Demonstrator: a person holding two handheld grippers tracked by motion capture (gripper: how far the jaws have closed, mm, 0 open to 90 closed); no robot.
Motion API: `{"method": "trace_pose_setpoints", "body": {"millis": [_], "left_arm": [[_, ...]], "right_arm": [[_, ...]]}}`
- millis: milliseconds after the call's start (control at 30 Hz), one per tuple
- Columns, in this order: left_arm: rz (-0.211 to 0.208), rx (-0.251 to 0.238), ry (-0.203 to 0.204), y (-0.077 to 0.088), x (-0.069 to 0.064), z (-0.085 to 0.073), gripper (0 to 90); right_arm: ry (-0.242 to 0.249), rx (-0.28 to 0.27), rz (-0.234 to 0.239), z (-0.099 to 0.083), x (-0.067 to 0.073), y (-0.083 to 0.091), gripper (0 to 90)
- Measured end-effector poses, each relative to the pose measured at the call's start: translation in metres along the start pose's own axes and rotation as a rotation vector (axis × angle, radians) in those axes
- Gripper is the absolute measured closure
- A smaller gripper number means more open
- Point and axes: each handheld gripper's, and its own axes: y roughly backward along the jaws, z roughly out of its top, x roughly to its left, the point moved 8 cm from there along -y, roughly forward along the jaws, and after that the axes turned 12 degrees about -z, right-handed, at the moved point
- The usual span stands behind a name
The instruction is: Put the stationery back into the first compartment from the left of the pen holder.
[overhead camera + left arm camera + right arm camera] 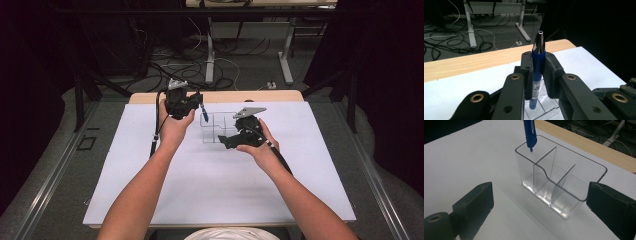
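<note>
A white mat (210, 185) covers a wooden table (150, 97) in a dim room, with cables on the floor behind. A person's forearms reach in from below, each hand holding a gripper.

The left gripper (539, 67) clamps a blue pen (538, 65) by its barrel, metal tip up, the butt end hanging just above the rim of a clear organiser (560, 180). In the right gripper view the pen's (530, 132) butt end hovers over the far corner compartment.

The right gripper (540, 202) has its jaws spread wide on either side of the organiser, pads not touching it.

The pen looks light, stiff and smooth, so it could slip; the mid-barrel hold seems sound. The organiser is probably light, rigid plastic that slides easily, best steadied by its two short end walls.
</note>
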Motion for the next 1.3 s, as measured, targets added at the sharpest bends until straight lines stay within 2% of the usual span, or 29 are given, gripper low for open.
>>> {"method": "trace_pose_setpoints", "body": {"millis": [200, 300, 633, 867, 1067, 1300], "left_arm": [[0.008, 0.027, -0.004, -0.007, 0.002, -0.005, 79.8], [0.012, 0.037, -0.009, -0.012, 0.002, -0.007, 79.8], [0.025, 0.099, -0.038, -0.024, 0.002, -0.017, 79.7], [0.023, 0.141, -0.054, -0.031, 0.000, -0.024, 79.7], [0.029, 0.165, -0.061, -0.035, 0.002, -0.029, 79.7], [0.031, 0.182, -0.049, -0.035, 0.006, -0.036, 79.6]], "right_arm": [[0.000, 0.004, 0.001, -0.001, 0.000, -0.001, 3.9], [0.013, -0.004, -0.015, -0.001, -0.001, -0.002, 2.0], [0.005, -0.007, -0.025, -0.001, -0.003, -0.002, 1.5], [0.003, 0.014, -0.020, -0.004, -0.001, -0.004, 1.8], [0.007, 0.028, -0.012, -0.004, -0.001, -0.002, 2.1], [0.004, 0.012, -0.014, -0.004, 0.001, -0.005, 2.4]]}}
